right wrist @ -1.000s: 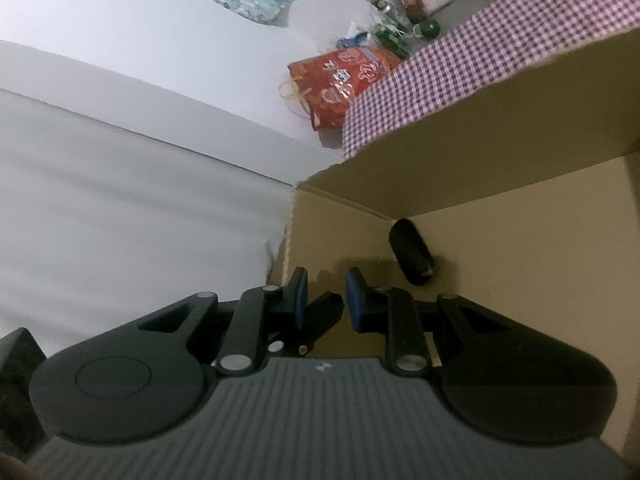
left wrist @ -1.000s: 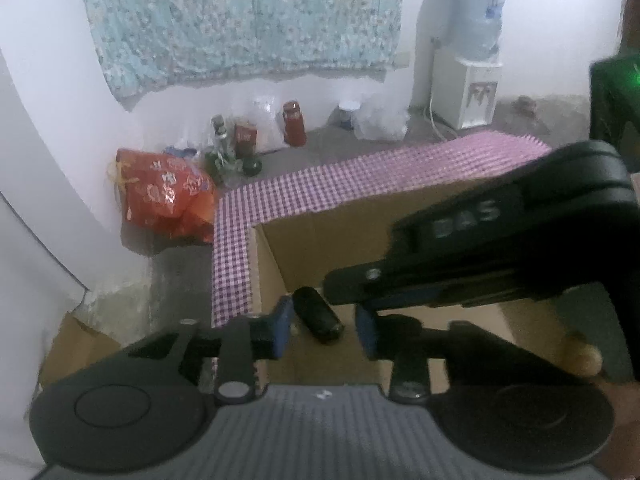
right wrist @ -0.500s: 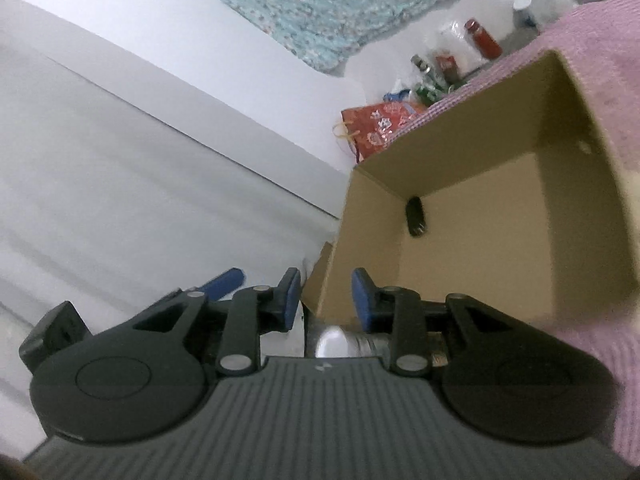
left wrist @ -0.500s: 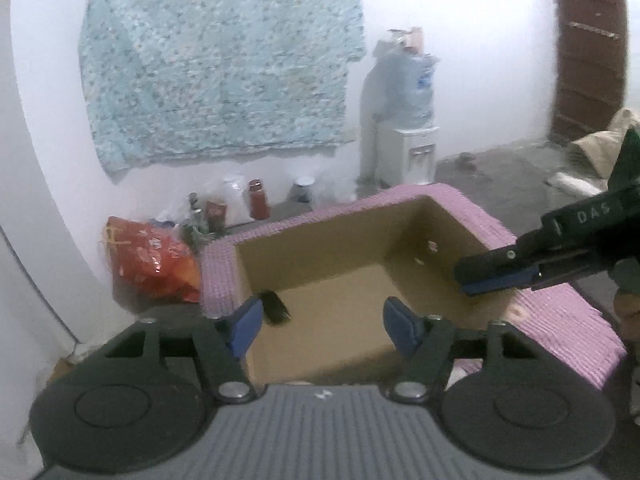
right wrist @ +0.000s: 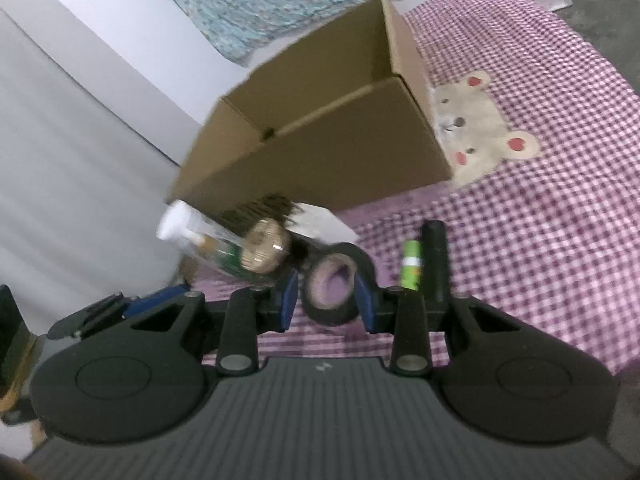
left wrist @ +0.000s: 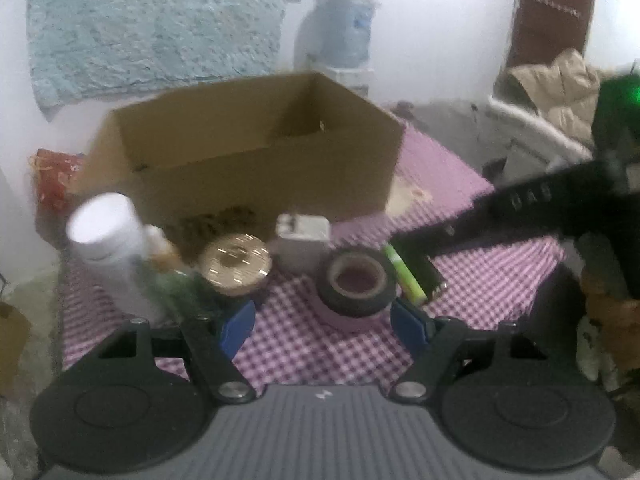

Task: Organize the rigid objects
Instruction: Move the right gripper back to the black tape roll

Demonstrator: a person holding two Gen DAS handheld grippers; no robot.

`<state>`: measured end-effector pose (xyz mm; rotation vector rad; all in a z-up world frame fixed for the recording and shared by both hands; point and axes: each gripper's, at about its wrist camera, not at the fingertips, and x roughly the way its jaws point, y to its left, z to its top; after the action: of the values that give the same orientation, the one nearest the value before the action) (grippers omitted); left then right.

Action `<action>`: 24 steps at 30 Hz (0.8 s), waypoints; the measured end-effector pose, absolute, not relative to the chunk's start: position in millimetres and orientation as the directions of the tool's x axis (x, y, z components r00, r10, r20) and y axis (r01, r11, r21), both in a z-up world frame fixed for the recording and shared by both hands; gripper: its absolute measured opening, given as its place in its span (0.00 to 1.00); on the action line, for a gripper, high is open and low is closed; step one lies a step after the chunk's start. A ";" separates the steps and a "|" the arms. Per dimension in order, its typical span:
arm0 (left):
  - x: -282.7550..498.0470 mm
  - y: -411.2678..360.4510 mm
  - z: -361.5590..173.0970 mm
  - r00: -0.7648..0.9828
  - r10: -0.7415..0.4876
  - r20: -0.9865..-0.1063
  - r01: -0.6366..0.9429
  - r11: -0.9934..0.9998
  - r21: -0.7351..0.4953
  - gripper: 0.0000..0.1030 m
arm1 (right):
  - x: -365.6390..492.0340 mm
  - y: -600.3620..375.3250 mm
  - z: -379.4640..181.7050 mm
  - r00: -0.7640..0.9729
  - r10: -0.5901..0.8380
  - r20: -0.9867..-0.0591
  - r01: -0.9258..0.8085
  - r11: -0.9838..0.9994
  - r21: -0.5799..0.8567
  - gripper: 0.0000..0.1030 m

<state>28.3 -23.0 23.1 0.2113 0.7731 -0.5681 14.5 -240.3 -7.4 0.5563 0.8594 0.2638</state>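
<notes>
- Both grippers are hovering over the item row on the checked cloth (left wrist: 500,280), before the cardboard box (left wrist: 256,168).
- Left gripper (left wrist: 324,324) has just been opening, empty.
- Right gripper (right wrist: 326,306) is parted, bracketing the black tape roll (right wrist: 332,288), pads apparently not yet pressing.
- Judged next: clamp the roll, carry it boxward.
</notes>
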 end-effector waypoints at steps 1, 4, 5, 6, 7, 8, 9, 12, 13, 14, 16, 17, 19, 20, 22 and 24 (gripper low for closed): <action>28.6 -30.9 16.9 0.576 -0.400 -0.713 0.567 0.824 -0.004 0.74 | 16.9 -235.8 -11.3 0.635 0.424 -0.646 -0.009 0.840 0.542 0.30; 30.2 -48.4 3.9 0.582 -0.375 -0.721 0.583 0.811 0.049 0.74 | 21.6 -231.9 -14.4 0.635 0.409 -0.655 -0.033 0.862 0.506 0.30; 26.7 -52.8 -1.2 0.587 -0.367 -0.722 0.587 0.807 0.066 0.74 | 25.4 -229.7 -16.9 0.633 0.403 -0.661 -0.038 0.869 0.493 0.30; 27.6 -56.5 -4.0 0.589 -0.358 -0.724 0.588 0.805 0.081 0.74 | 26.4 -227.9 -17.6 0.630 0.398 -0.667 -0.045 0.876 0.480 0.30; 29.8 -60.8 -7.1 0.590 -0.350 -0.728 0.590 0.802 0.092 0.74 | 23.2 -225.6 -13.7 0.625 0.395 -0.673 -0.053 0.882 0.468 0.30; 32.0 -65.0 -9.2 0.587 -0.347 -0.731 0.591 0.801 0.095 0.74 | 25.1 -223.5 -13.9 0.621 0.393 -0.678 -0.056 0.885 0.462 0.30; 34.2 -66.5 -10.8 0.583 -0.345 -0.736 0.592 0.801 0.093 0.73 | 27.9 -221.9 -15.8 0.614 0.390 -0.686 -0.058 0.889 0.454 0.30; 42.6 -69.2 -14.5 0.571 -0.342 -0.746 0.589 0.804 0.082 0.73 | 34.1 -219.6 -19.5 0.604 0.380 -0.701 -0.060 0.898 0.436 0.30; 45.7 -69.6 -16.0 0.567 -0.343 -0.749 0.587 0.806 0.075 0.73 | 35.8 -219.1 -20.7 0.602 0.377 -0.704 -0.059 0.900 0.432 0.30; 47.6 -69.2 -16.1 0.564 -0.345 -0.751 0.587 0.807 0.071 0.73 | 37.7 -218.9 -22.0 0.600 0.375 -0.707 -0.058 0.901 0.429 0.30; 50.3 -68.7 -14.3 0.550 -0.358 -0.755 0.592 0.804 0.049 0.73 | 42.0 -218.7 -25.1 0.589 0.375 -0.716 -0.054 0.902 0.428 0.30; 52.3 -68.9 -14.9 0.543 -0.365 -0.756 0.594 0.804 0.038 0.73 | 44.0 -218.7 -26.5 0.585 0.376 -0.718 -0.053 0.901 0.430 0.30; 55.2 -69.2 -14.5 0.536 -0.375 -0.757 0.598 0.801 0.027 0.73 | 47.7 -219.3 -29.7 0.582 0.377 -0.721 -0.051 0.901 0.430 0.30; 56.2 -69.4 -14.4 0.535 -0.377 -0.756 0.600 0.800 0.025 0.73 | 49.1 -219.6 -31.1 0.580 0.378 -0.721 -0.051 0.901 0.432 0.30; 56.1 -70.4 -14.0 0.533 -0.383 -0.754 0.601 0.799 0.019 0.73 | 51.3 -219.9 -33.0 0.577 0.384 -0.721 -0.049 0.897 0.439 0.30; 56.8 -70.2 -13.2 0.527 -0.395 -0.752 0.604 0.797 0.004 0.68 | 53.7 -220.3 -35.5 0.572 0.394 -0.719 -0.048 0.891 0.451 0.30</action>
<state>56.8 -70.2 -13.2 0.2792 0.8193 -0.6061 53.7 -220.3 -35.5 0.4079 0.9316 0.2681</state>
